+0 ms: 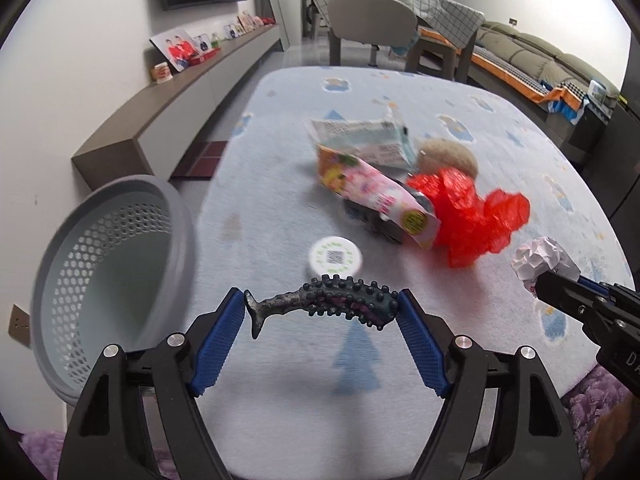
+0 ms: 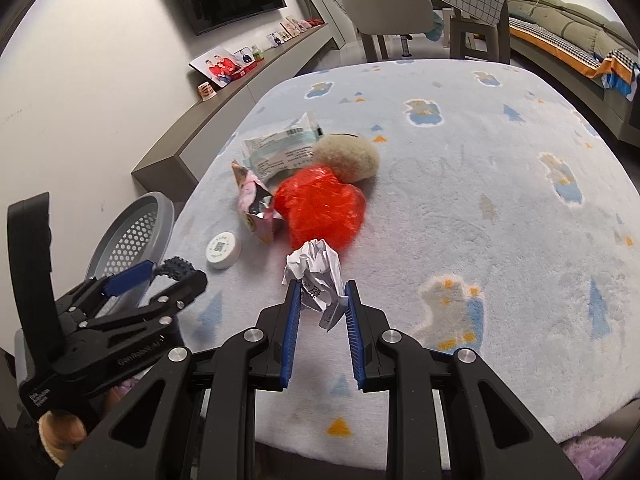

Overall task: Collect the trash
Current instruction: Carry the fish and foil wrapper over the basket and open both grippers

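My left gripper point(image 1: 320, 304) is shut on a dark knobbly fish-shaped toy point(image 1: 324, 303) and holds it above the blanket, right of the grey perforated basket point(image 1: 108, 276). My right gripper point(image 2: 320, 292) is shut on a crumpled white paper ball point(image 2: 316, 276), seen at the right in the left wrist view point(image 1: 540, 260). On the blanket lie a red plastic bag point(image 2: 320, 208), a pink snack wrapper point(image 2: 254, 204), a white-green packet point(image 2: 280, 148), a white round lid point(image 2: 222, 250) and a beige fuzzy ball point(image 2: 348, 156).
The light blue patterned blanket point(image 2: 480, 200) covers the table. A grey wall shelf point(image 1: 180, 92) with photos runs at the left. A chair point(image 1: 372, 24) and a sofa point(image 1: 540, 64) stand behind. The left gripper also shows in the right wrist view point(image 2: 172, 272).
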Action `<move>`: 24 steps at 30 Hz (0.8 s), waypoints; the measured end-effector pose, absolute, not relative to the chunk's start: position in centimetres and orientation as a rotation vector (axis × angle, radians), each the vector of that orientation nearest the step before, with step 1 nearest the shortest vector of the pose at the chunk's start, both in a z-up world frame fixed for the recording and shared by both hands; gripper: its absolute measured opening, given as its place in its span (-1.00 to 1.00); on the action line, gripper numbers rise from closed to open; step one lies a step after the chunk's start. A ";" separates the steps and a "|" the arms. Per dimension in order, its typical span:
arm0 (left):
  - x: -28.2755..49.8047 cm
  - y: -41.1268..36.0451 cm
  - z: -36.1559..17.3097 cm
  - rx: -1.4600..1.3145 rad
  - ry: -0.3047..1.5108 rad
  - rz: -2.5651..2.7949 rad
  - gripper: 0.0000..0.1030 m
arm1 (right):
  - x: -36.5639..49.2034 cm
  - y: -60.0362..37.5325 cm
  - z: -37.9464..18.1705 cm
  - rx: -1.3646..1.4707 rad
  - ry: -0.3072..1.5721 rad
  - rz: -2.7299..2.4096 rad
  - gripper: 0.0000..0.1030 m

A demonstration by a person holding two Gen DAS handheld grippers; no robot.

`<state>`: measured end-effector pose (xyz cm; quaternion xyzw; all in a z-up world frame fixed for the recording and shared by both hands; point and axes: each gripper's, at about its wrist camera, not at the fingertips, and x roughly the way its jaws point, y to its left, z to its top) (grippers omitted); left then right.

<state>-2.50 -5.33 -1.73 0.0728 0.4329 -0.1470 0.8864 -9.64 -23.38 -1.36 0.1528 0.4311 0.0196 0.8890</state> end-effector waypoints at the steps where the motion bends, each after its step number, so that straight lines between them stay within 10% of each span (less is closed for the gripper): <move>1: -2.4 -4.7 -1.3 0.149 0.894 -0.297 0.46 | -9.5 -23.0 -1.1 0.313 0.896 0.046 -0.57; 24: 2.4 11.7 2.1 0.062 0.859 0.069 0.46 | 2.9 -4.8 2.3 0.102 0.907 0.431 -0.57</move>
